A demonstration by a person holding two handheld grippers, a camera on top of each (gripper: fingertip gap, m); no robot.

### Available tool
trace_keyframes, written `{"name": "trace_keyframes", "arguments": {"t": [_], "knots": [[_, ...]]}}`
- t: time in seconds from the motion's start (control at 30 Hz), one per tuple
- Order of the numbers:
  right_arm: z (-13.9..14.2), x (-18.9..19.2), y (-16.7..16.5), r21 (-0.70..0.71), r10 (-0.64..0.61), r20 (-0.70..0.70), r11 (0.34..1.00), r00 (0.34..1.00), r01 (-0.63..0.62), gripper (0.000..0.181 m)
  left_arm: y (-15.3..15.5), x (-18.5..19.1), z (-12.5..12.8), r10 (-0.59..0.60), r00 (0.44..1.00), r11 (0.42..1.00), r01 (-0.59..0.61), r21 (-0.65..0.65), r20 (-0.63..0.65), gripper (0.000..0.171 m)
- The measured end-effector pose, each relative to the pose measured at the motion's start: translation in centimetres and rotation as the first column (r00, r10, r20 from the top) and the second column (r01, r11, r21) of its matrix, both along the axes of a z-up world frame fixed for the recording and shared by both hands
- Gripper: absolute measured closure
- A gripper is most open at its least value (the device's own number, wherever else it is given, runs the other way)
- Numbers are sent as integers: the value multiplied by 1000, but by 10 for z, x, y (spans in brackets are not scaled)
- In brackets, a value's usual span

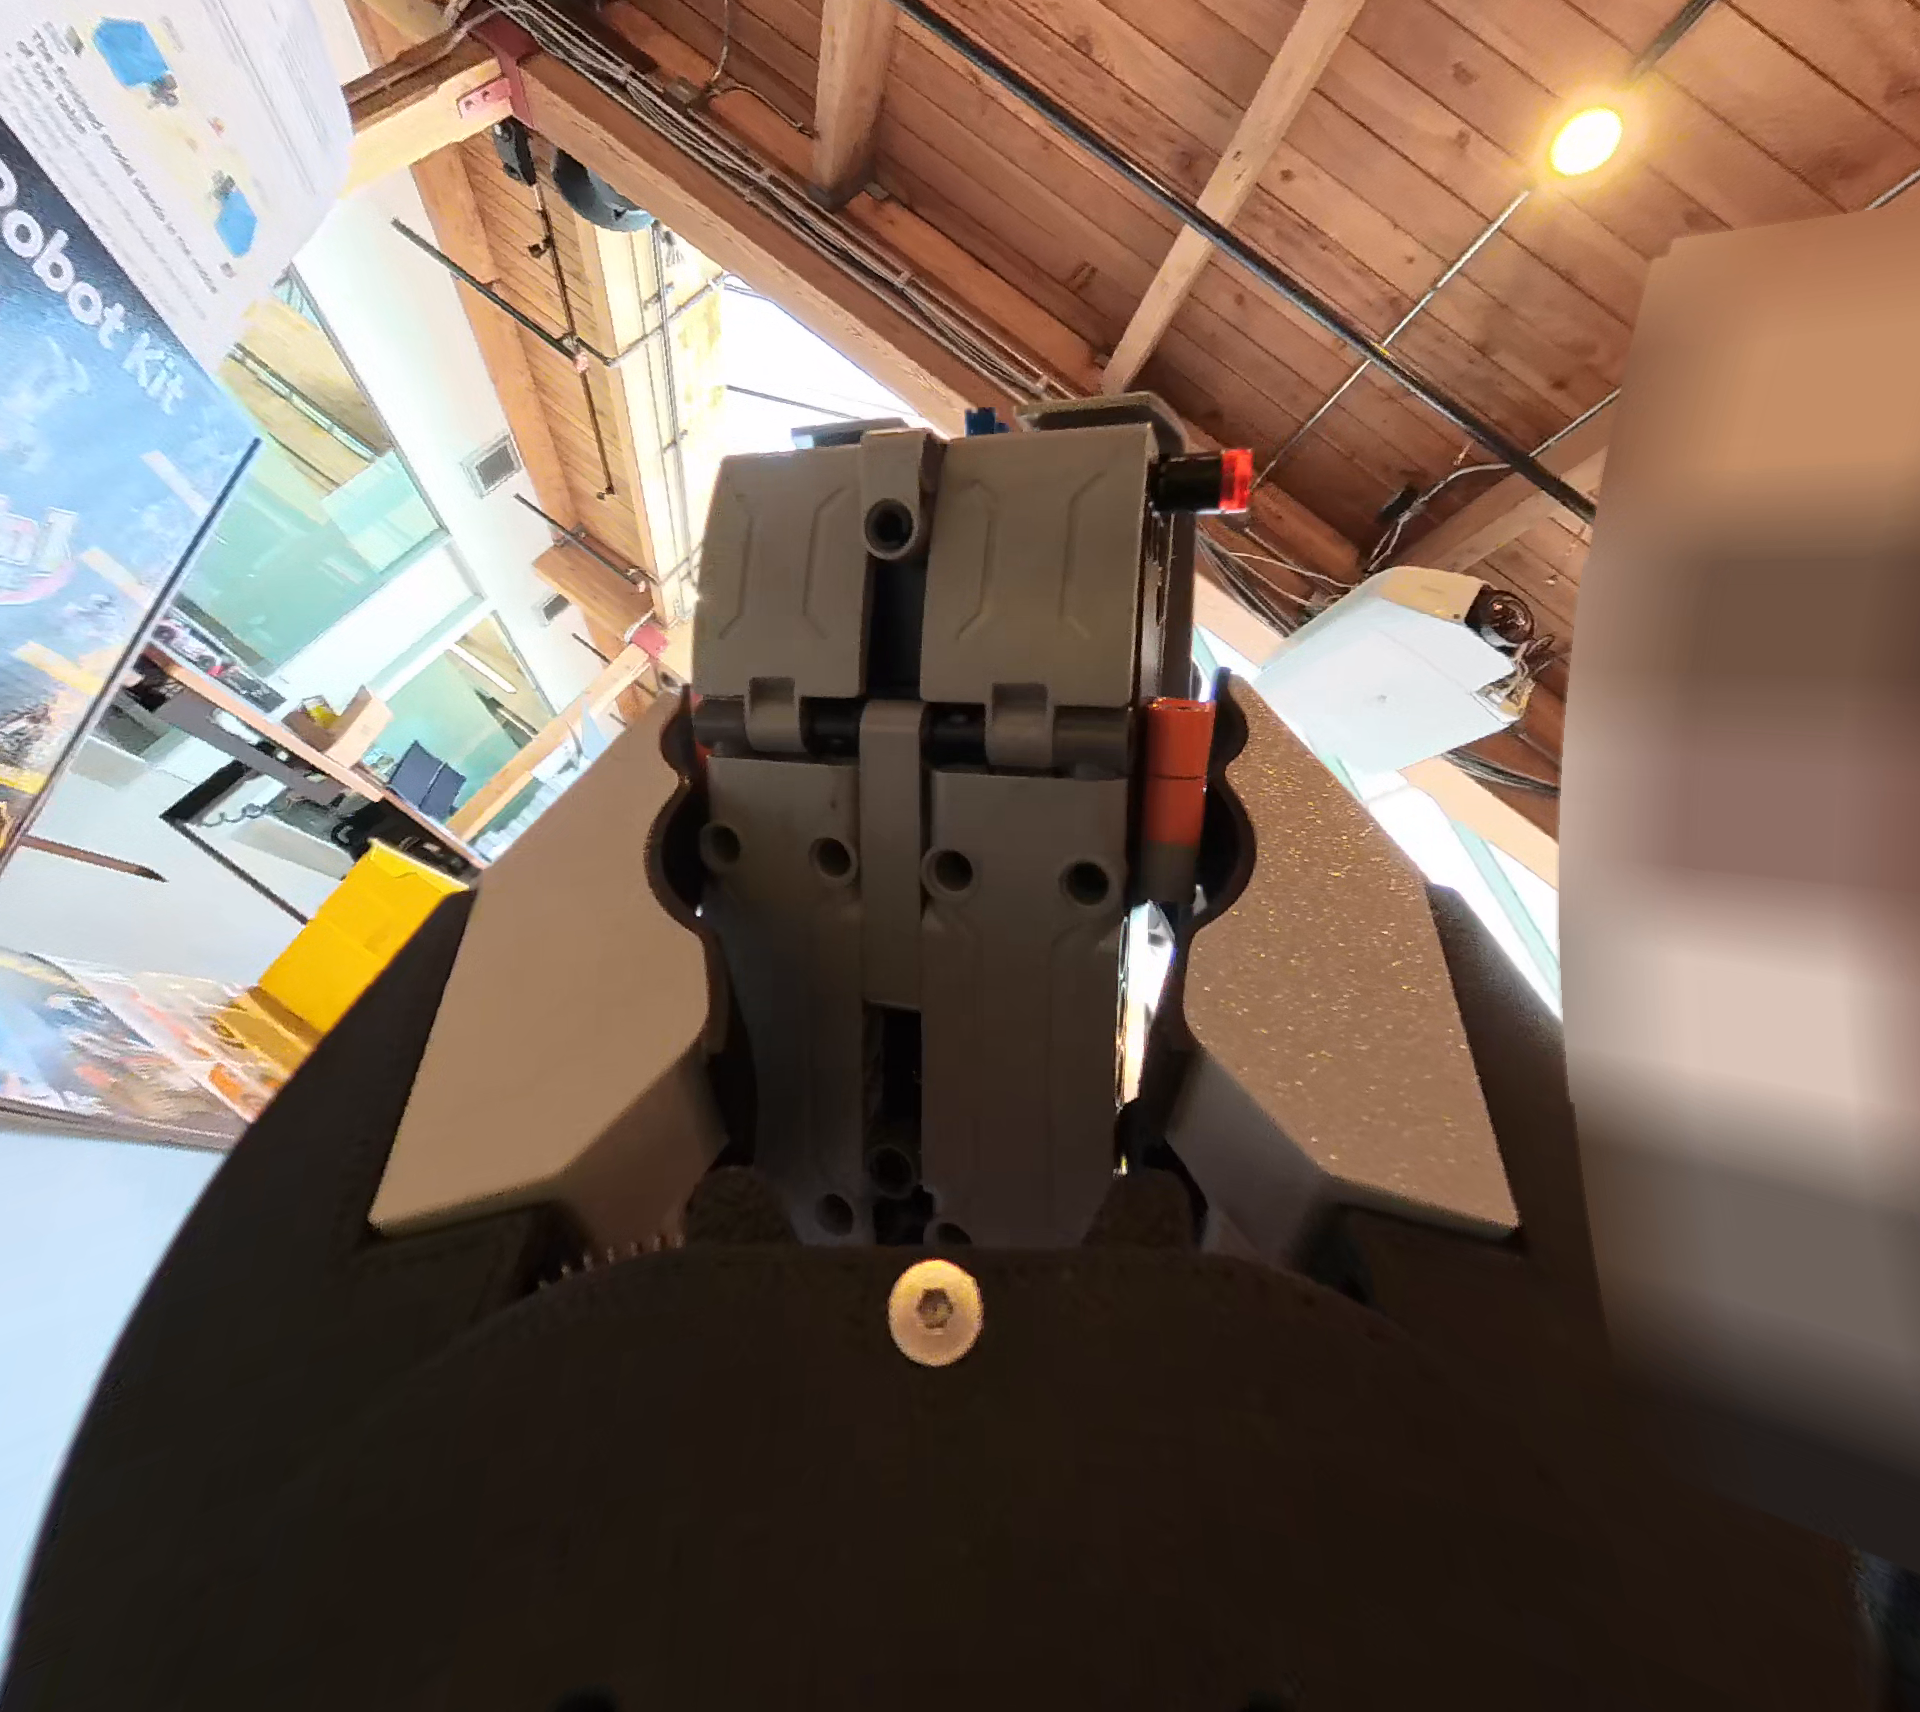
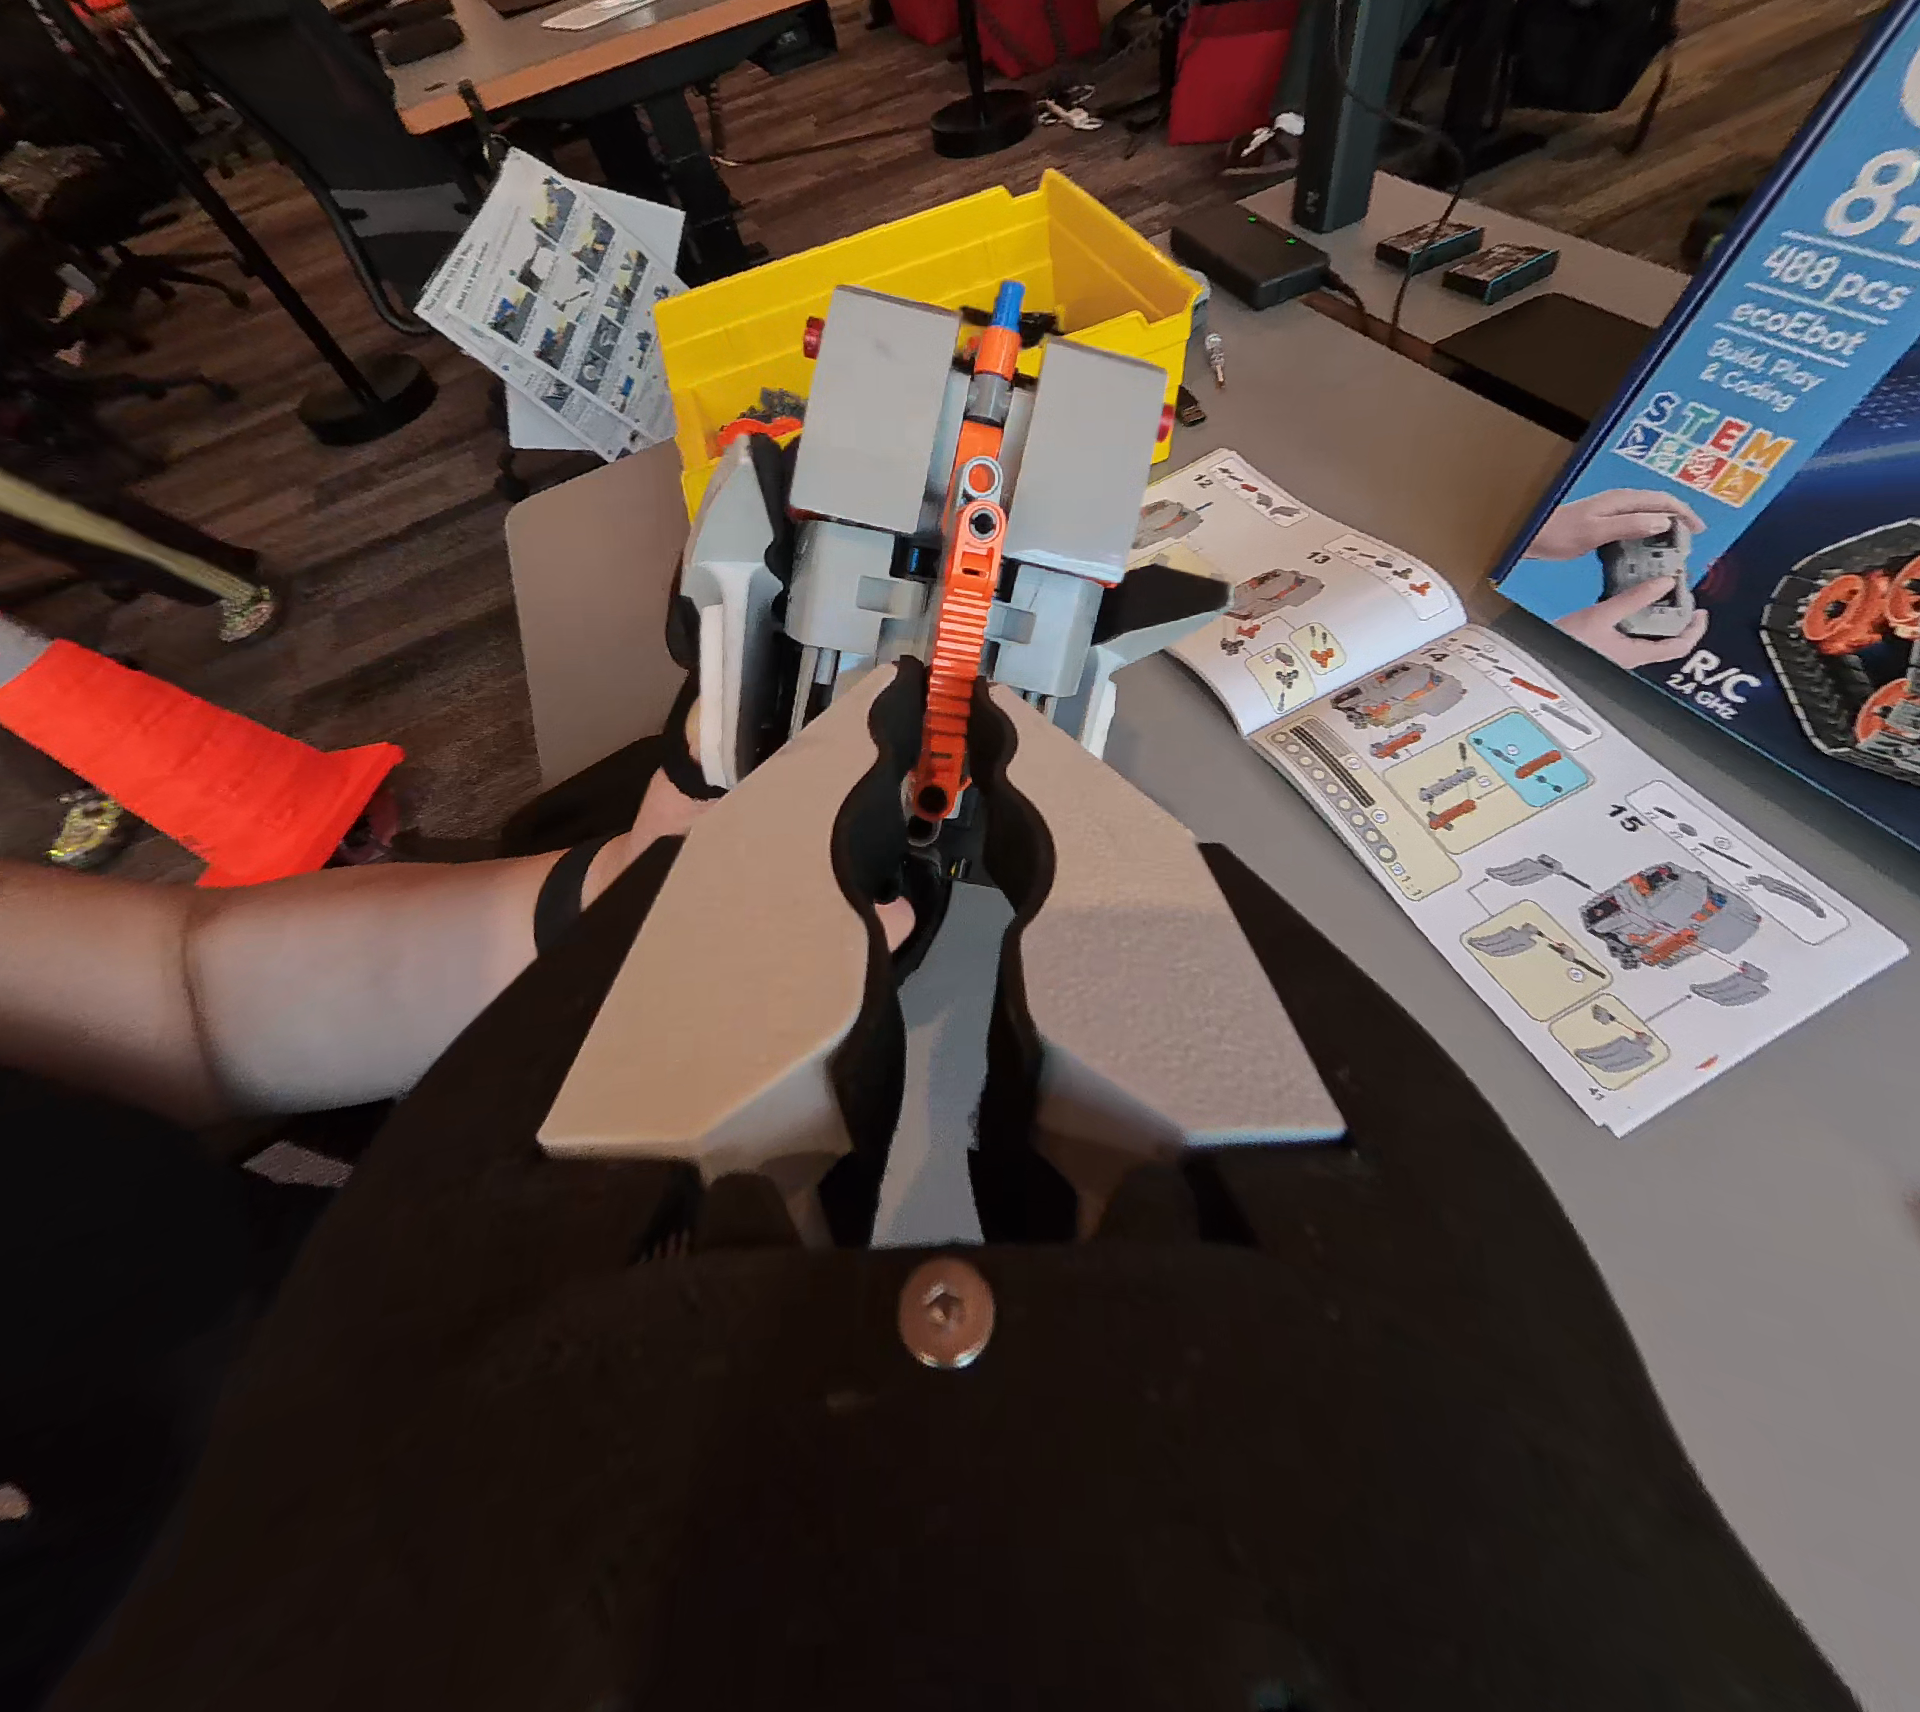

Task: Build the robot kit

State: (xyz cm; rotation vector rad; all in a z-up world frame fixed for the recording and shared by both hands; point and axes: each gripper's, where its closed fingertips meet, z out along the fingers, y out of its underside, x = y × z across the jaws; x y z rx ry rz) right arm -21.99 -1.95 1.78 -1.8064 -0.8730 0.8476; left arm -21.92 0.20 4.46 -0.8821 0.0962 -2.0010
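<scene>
Right at the right gripper (image 2: 940,789), the fingers are pinching a ridged orange plastic beam (image 2: 961,675) that runs up the middle of a grey brick-built model (image 2: 935,509). The left gripper (image 1: 914,841), tilted up toward the wooden plank ceiling (image 1: 1195,0), clamps that same grey model (image 1: 914,727) from both sides, holding it in the air just above the grey table (image 2: 1558,1350). To the right an open instruction booklet (image 2: 1507,789) lies flat on the table, a tall blue kit box (image 2: 1766,457) standing beside it. Just behind the model sits a yellow plastic bin (image 2: 1091,280).
</scene>
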Motion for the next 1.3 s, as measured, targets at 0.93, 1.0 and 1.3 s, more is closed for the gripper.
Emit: {"name": "trace_keyframes", "arguments": {"t": [0.93,1.0,1.3], "knots": [[2,-9,4,35,-57,-137,997,989,62,175,6,-8,1,46,999,999,-46,-2,12,77],[5,-10,3,44,-35,-133,998,991,41,166,9,-10,-1,41,999,999,-40,-30,32,77],[11,12,8,-21,-32,-154,999,988,29,160,21,-13,-10,77,997,993,-76,-95,14,77]]}}
